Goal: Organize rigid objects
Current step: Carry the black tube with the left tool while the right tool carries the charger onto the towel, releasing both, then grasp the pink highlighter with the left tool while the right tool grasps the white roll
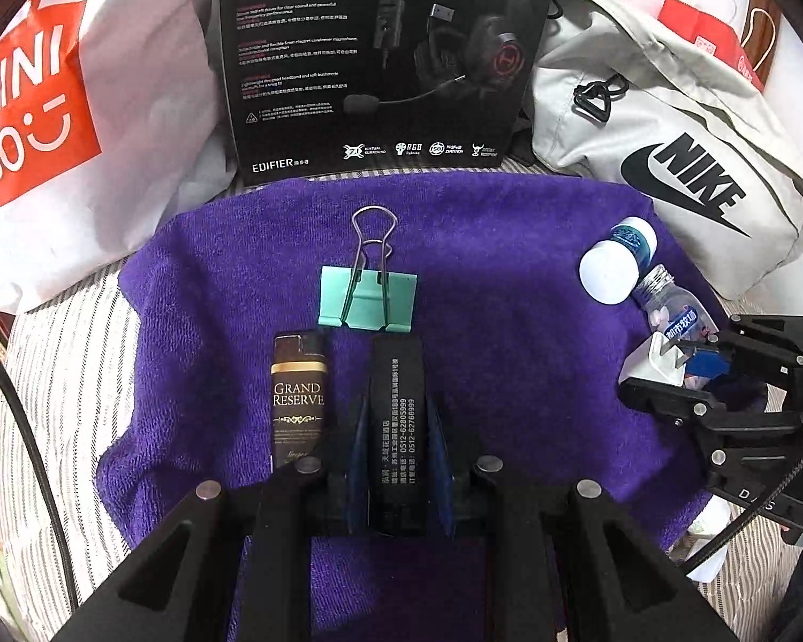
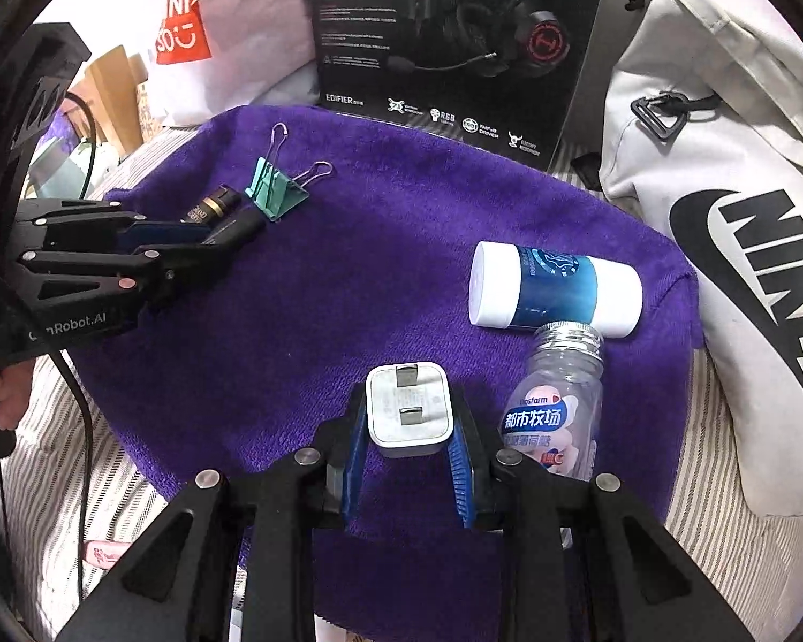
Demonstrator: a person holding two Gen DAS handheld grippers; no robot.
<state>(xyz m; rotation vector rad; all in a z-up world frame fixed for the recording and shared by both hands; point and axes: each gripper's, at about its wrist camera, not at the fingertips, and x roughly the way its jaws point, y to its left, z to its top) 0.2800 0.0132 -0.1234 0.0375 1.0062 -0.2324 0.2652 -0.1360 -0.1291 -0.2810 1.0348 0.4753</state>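
My left gripper [image 1: 396,412] is shut on a flat black bar [image 1: 397,401] printed with white Chinese text and numbers, low over the purple towel [image 1: 508,294]. A brown Grand Reserve lighter [image 1: 298,393] lies just left of the bar. A green binder clip [image 1: 368,297] lies right ahead of both. My right gripper [image 2: 408,428] is shut on a white charger plug [image 2: 408,409], prongs facing up. Beside it on the right lies a clear mint bottle [image 2: 557,412] without a cap. A white and blue bottle [image 2: 554,289] lies across that bottle's mouth.
A black Edifier headset box [image 1: 380,53] stands behind the towel. A white Nike bag [image 2: 722,214] borders the right side and a Miniso bag [image 1: 43,107] the left. Striped bedding [image 1: 64,364] surrounds the towel. A hand [image 2: 5,401] holds the left gripper's grip.
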